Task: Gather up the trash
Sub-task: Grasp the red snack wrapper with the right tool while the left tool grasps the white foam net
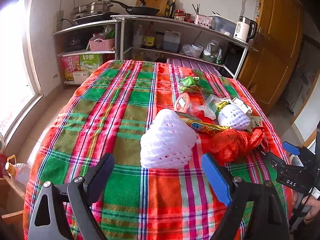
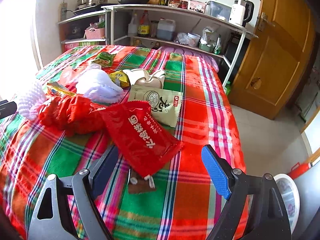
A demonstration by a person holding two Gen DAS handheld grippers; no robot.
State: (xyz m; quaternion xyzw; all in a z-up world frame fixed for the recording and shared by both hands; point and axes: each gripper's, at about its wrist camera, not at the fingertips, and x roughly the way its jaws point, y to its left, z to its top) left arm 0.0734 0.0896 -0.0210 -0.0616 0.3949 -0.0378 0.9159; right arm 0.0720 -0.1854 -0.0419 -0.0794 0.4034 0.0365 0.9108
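Trash is lying in a loose heap on the plaid tablecloth (image 1: 128,196), and I am hovering over it with both grippers spread wide and holding nothing. Straight ahead of my left gripper (image 1: 158,172), just past its fingertips, is sitting a white foam fruit net (image 1: 167,140); beyond that I am seeing a yellow snack wrapper (image 1: 206,127), a second foam net (image 1: 234,117) and a crumpled red plastic bag (image 1: 232,144) off to the right. My right gripper (image 2: 160,166) is pointing at a flat red packet (image 2: 140,136), whose near corner is lying between its open fingers, with a pale green packet (image 2: 162,106) just behind it.

I am judging the red packet to be the piece in hand. It is thin and slick, so I am planning to come in low, get one finger under the loose near edge and pinch well in from the corner, or it may slide out. I am watching the small scraps (image 2: 140,182) beneath it, which could be dragged along. A white bin (image 2: 288,200) is showing at the right edge, below table level; I am taking that as the drop point. The foam net should be squeezed gently, since it is springy.
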